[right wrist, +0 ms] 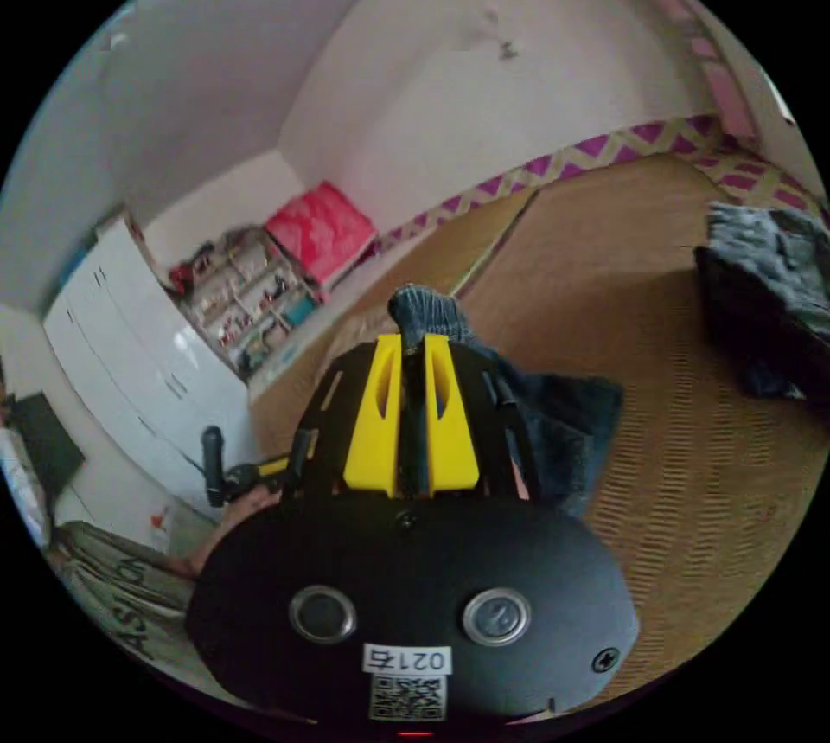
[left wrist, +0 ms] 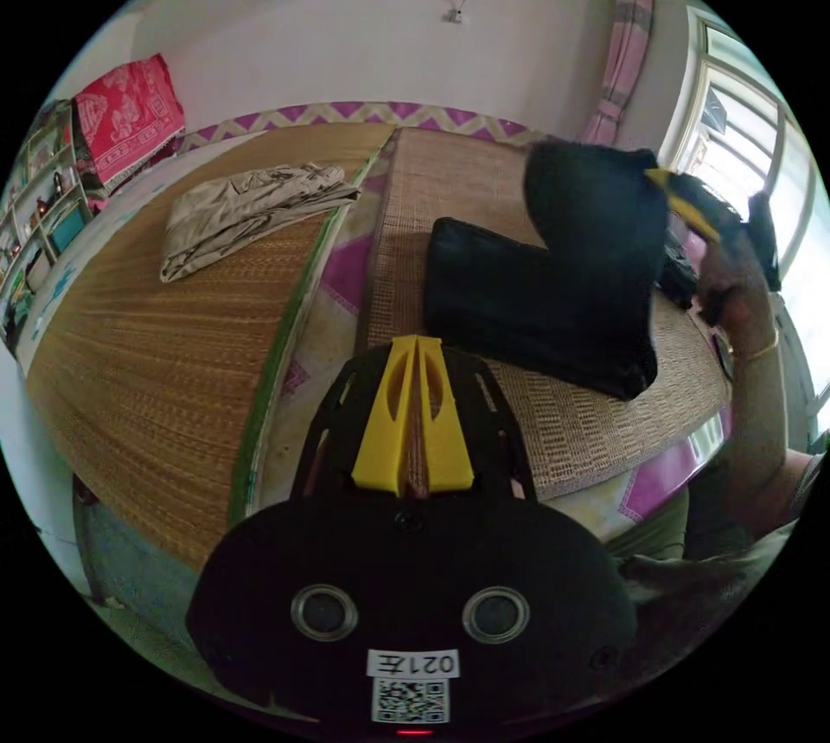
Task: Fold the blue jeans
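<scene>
Denim of the jeans [left wrist: 553, 293] is pinched by the right gripper [right wrist: 412, 345]; left gripper [left wrist: 416, 345] jaws are pressed together, empty. A weak pinch could drop the fold.

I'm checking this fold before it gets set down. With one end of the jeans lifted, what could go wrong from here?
1. The right gripper pinches only a small bunch of the jeans, so the raised end might slip out and flop crooked.
2. The left gripper is shut on nothing, above the woven mat, so the lower layers could drag along.
</scene>
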### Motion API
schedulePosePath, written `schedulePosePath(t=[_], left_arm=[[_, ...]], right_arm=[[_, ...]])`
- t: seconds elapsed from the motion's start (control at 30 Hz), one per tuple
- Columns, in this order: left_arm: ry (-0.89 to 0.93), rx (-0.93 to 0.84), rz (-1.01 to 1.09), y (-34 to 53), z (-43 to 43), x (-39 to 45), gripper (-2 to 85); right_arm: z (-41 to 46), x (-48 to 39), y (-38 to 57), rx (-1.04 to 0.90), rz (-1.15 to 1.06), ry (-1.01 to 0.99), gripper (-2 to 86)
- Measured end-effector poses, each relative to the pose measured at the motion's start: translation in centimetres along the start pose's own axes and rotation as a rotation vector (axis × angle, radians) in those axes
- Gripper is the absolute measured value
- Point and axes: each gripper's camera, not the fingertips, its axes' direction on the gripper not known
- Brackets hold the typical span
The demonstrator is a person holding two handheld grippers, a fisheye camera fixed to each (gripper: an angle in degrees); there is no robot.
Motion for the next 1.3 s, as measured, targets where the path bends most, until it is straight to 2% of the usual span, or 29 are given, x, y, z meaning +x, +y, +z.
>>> schedulePosePath(t=[0.03,0.1,0.2,0.33,0.4,0.47,0.6,0.7,1.07,1.23,1.3], left_arm=[[0.007,0.002,0.007,-0.2,0.2,0.4,-0.9],[0.042,0.007,0.047,-1.0,1.2,2.6,-0.9],[0.097,0.007,0.114,-2.0,2.7,6.2,-0.9],[0.179,0.008,0.199,-2.7,4.8,11.0,-0.8],[0.241,-0.024,0.255,-3.2,6.4,14.1,-0.4],[0.280,-0.044,0.315,-3.7,7.4,16.5,0.5],[0.292,-0.068,0.564,-4.8,9.3,23.9,9.1],[0.228,-0.118,0.634,-5.8,11.8,27.8,11.4],[0.141,-0.151,0.644,-10.7,15.5,31.0,10.2],[0.099,-0.163,0.650,-14.1,15.2,30.3,9.0],[0.130,-0.146,0.591,-16.0,14.7,28.4,7.5]], right_arm=[[-3.4,1.7,-0.1,0.040,0.021,0.013,4.8],[-16.0,8.9,1.2,0.155,0.117,0.090,4.8],[-26.8,18.8,6.5,0.186,0.279,0.231,4.9],[-31.7,33.0,15.9,0.089,0.556,0.288,4.9],[-33.6,40.2,22.3,0.114,0.740,0.179,4.8],[-35.4,42.5,24.0,0.164,0.772,0.073,4.8],[-38.9,43.5,22.5,0.165,0.685,0.054,4.8],[-40.9,44.9,22.0,0.145,0.648,0.084,4.8],[-45.1,50.7,27.5,0.166,0.631,0.057,4.9],[-46.5,51.9,28.6,0.188,0.625,0.035,4.9],[-47.0,52.0,28.6,0.183,0.616,0.051,5.0]])
